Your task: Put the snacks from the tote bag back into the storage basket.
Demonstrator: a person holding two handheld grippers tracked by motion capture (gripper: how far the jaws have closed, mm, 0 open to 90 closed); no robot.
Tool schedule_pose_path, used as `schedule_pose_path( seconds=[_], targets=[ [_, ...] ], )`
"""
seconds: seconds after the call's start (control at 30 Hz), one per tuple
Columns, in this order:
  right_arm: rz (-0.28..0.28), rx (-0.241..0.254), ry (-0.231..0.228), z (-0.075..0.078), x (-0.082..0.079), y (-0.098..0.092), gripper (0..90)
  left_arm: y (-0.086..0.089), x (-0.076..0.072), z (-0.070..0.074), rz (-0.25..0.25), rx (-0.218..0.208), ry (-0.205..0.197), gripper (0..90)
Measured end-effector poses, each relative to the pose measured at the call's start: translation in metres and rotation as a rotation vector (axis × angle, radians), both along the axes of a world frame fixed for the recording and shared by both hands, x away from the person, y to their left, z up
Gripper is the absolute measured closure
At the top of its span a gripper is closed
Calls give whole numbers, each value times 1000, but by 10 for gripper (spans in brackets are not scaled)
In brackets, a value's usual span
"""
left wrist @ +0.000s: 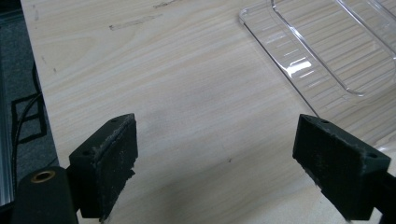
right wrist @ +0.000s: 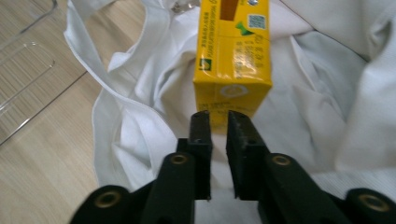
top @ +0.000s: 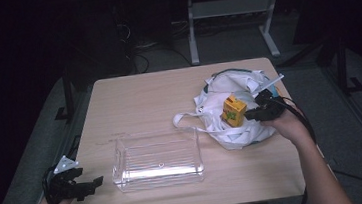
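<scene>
Carton (top: 233, 110): yellow drink box, upright on the white bag (top: 231, 127), which lies crumpled to the right of the clear tray (top: 157, 159) on the tabletop (top: 143, 100).
Axis: long axis near vertical with a slight tilt; the printed face seen in the right gripper view points toward the right tongs.
Handling: judged light and fairly stiff, with smooth printed card that may slip. The walls would dent under a hard squeeze, and soft cloth beneath makes it easy to tip.
Hold: best across the two narrow sides, about mid-height.
Right tongs (right wrist: 218, 122): narrow, a slim gap between the pads, tips just short of the carton's lower edge, nothing gripped.
Left tongs (left wrist: 217, 163): wide, empty, over bare wood to the left of the tray.
</scene>
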State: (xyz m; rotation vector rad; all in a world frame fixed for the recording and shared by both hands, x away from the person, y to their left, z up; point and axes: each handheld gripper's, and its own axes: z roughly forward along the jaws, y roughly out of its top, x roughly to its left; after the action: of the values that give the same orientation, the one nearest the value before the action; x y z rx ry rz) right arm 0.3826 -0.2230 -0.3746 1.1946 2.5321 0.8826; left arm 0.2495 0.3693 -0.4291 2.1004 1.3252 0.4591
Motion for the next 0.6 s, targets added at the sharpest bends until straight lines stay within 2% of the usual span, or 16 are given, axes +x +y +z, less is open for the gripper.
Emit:
schedule_pose_path(
  seconds=[0.07,0.2,0.3,0.6],
  targets=[
    [-10,-2,19,3,-2,-1,725,0,0,0,0,5,2,138],
    [-11,-19,22,7,-3,-1,632,-1,0,1,-2,3,0,138],
    [-5,-34,57,10,0,-1,567,0,-1,1,1,2,-5,138],
    [-2,-78,93,28,11,2,494,0,-2,3,0,2,-10,138]
  ],
)
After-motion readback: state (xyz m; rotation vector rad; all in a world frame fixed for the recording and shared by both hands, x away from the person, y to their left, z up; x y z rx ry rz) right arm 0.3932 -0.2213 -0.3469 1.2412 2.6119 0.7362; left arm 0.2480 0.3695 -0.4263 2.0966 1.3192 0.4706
